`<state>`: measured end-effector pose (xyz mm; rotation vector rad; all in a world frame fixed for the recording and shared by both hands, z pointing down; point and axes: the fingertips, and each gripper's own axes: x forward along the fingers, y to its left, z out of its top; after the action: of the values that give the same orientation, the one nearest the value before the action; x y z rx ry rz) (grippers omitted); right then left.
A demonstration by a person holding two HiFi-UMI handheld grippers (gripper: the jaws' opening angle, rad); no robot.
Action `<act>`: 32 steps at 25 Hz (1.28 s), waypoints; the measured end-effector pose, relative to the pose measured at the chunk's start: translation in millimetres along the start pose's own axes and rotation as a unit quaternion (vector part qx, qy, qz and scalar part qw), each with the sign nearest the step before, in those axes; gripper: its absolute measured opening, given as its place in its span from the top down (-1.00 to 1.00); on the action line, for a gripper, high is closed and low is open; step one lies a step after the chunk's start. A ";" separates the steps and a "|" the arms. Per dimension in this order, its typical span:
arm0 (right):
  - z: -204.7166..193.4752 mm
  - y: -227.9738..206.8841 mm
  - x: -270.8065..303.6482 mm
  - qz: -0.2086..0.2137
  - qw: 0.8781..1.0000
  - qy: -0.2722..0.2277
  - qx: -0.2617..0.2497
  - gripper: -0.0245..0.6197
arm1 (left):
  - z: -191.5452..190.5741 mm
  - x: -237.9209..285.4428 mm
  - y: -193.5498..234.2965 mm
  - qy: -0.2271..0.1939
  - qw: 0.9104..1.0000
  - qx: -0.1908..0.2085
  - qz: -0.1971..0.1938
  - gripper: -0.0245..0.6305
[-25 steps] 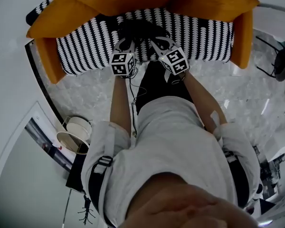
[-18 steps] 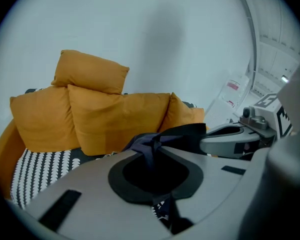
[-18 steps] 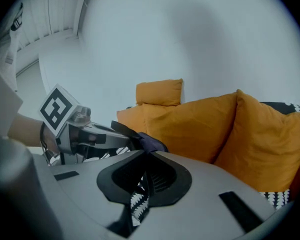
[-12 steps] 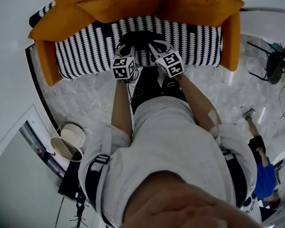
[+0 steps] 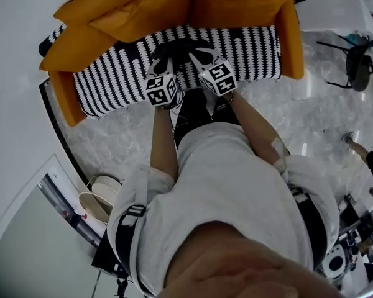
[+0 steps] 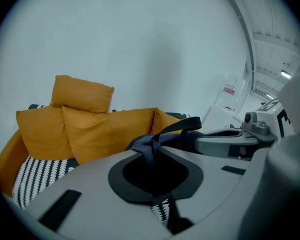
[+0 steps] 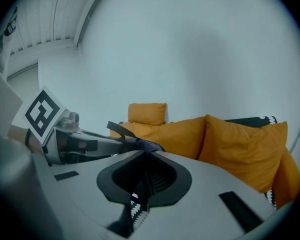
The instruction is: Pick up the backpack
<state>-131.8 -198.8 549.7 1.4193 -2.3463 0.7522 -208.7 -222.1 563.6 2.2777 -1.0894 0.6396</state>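
The backpack [image 5: 179,47] is dark, and hangs over the black-and-white striped sofa seat [image 5: 112,79], held up by both grippers. My left gripper [image 5: 163,59] is shut on a fold of its dark fabric [image 6: 146,143], and a black strap loop [image 6: 182,124] arcs behind the jaws. My right gripper [image 5: 198,54] is shut on the same bunched fabric [image 7: 149,146], close beside the left one. Each gripper view shows the other gripper alongside, the right gripper [image 6: 230,145] and the left gripper [image 7: 80,145]. The bag's body below the jaws is mostly hidden.
Orange cushions [image 5: 155,8] line the sofa back, and an orange arm [image 5: 291,36] closes each end. A black chair [image 5: 359,61] stands at the far right on the marble floor [image 5: 118,148]. A round white bin [image 5: 102,194] sits at lower left. Another person's arm [image 5: 363,151] shows at the right edge.
Both grippers have risen together with the backpack still in them, and the sofa now sits farther below. The person in blue at the right has mostly left the picture.
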 end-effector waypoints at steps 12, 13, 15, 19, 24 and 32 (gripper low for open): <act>68.6 -19.5 -89.3 -0.033 0.995 -0.092 -0.034 0.77 | 73.0 -31.6 -81.2 -0.075 0.996 0.043 0.011 0.83; 73.6 -20.6 -98.1 -0.035 0.994 -0.099 -0.041 0.77 | 78.1 -34.9 -88.9 -0.082 0.995 0.047 0.012 0.83; 83.0 -23.9 -115.5 -0.041 0.991 -0.113 -0.052 0.77 | 87.6 -41.1 -104.8 -0.096 0.994 0.060 0.013 0.83; 101.0 -29.8 -147.4 -0.053 0.986 -0.143 -0.065 0.77 | 105.3 -54.3 -134.9 -0.119 0.989 0.081 0.013 0.83; 130.4 -34.1 -186.4 -0.062 0.978 -0.183 -0.075 0.77 | 134.2 -74.6 -170.9 -0.147 0.982 0.117 0.014 0.84; 180.7 -21.3 -248.3 -0.083 0.961 -0.233 -0.121 0.77 | 179.8 -120.7 -217.0 -0.213 0.965 0.151 0.028 0.84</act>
<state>6.2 -129.7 283.4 1.8013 -2.4902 0.0787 -68.5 -154.0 299.6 2.7414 -1.3321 0.3597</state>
